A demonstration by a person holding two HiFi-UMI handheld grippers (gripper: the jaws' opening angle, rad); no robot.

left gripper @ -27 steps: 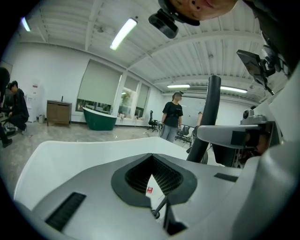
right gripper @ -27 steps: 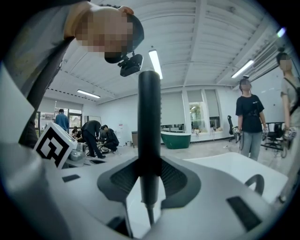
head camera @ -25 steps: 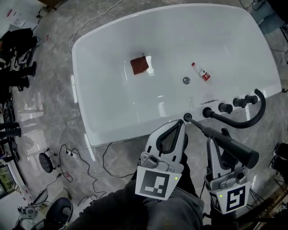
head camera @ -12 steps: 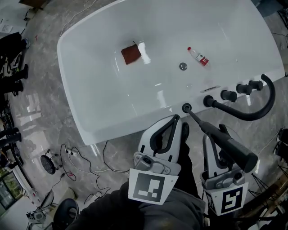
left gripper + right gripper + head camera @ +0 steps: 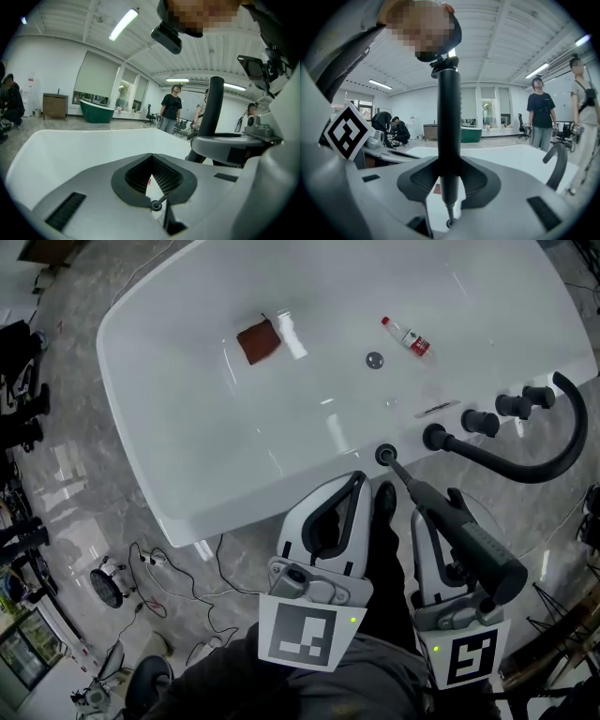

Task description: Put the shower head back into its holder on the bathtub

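Observation:
The black shower head (image 5: 466,538) is a long wand, and my right gripper (image 5: 437,507) is shut on its handle. Its thin lower end touches the round black holder (image 5: 385,455) on the rim of the white bathtub (image 5: 187,446). In the right gripper view the shower head (image 5: 447,136) runs up between the pads, with its tip at the holder (image 5: 450,223). My left gripper (image 5: 360,486) is shut with nothing in it, just left of the wand near the rim. In the left gripper view the holder (image 5: 157,205) shows past the left gripper (image 5: 152,174).
A black curved spout (image 5: 530,463) and two knobs (image 5: 480,421) stand on the rim right of the holder. Inside the tub lie a brown cloth (image 5: 256,341), a small bottle (image 5: 406,336) and the drain (image 5: 374,360). Cables (image 5: 169,568) run over the marble floor at left. People stand in the room beyond.
The head view has shifted, so the tub sits higher and further left in frame. The wand's tip stays at the holder and my right gripper keeps its hold. The left gripper stays shut.

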